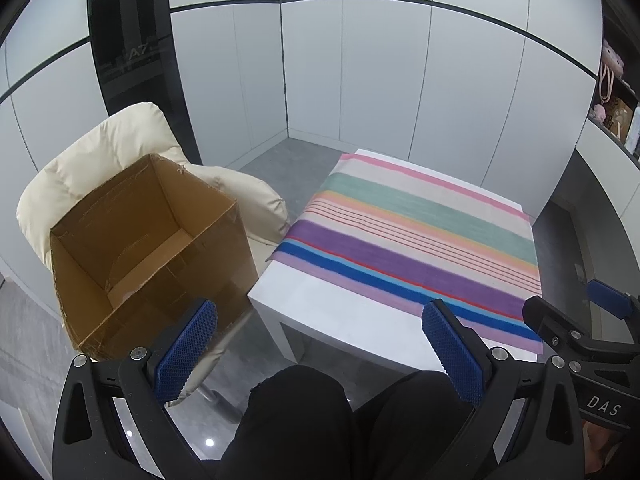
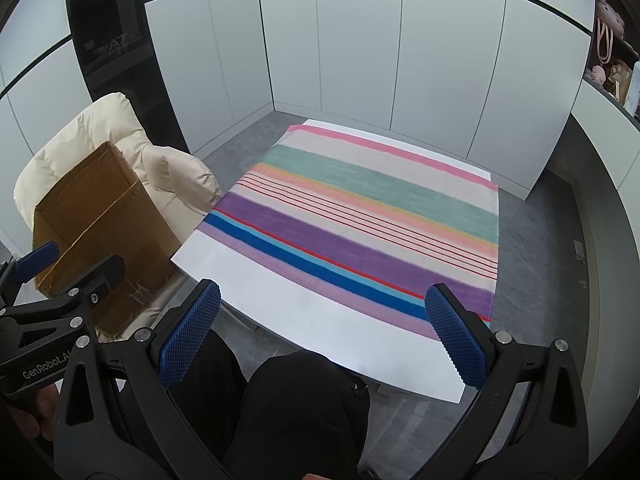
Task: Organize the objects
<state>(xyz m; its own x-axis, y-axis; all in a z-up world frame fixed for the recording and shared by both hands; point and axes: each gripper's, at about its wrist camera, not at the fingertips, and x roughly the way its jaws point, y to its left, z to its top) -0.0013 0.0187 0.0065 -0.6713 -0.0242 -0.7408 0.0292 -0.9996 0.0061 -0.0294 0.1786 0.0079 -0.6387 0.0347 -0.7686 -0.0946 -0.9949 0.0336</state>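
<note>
An open brown cardboard box (image 1: 152, 248) stands on a cream padded chair (image 1: 100, 152) left of a white table (image 1: 340, 312); the box looks empty inside. A striped cloth (image 1: 420, 240) lies flat on the table. My left gripper (image 1: 320, 340) is open and empty, held above the person's knees, in front of the table's near edge. My right gripper (image 2: 320, 332) is open and empty over the table's near edge. The box (image 2: 100, 224), chair (image 2: 168, 168), table (image 2: 300, 312) and cloth (image 2: 360, 220) also show in the right wrist view.
White cabinet panels (image 1: 360, 80) wall in the corner behind the table. A dark glass panel (image 1: 128, 40) stands behind the chair. Shelves at the right (image 1: 616, 112) hold pink plush items. The person's dark-trousered legs (image 1: 340, 420) sit below the grippers. The floor is grey.
</note>
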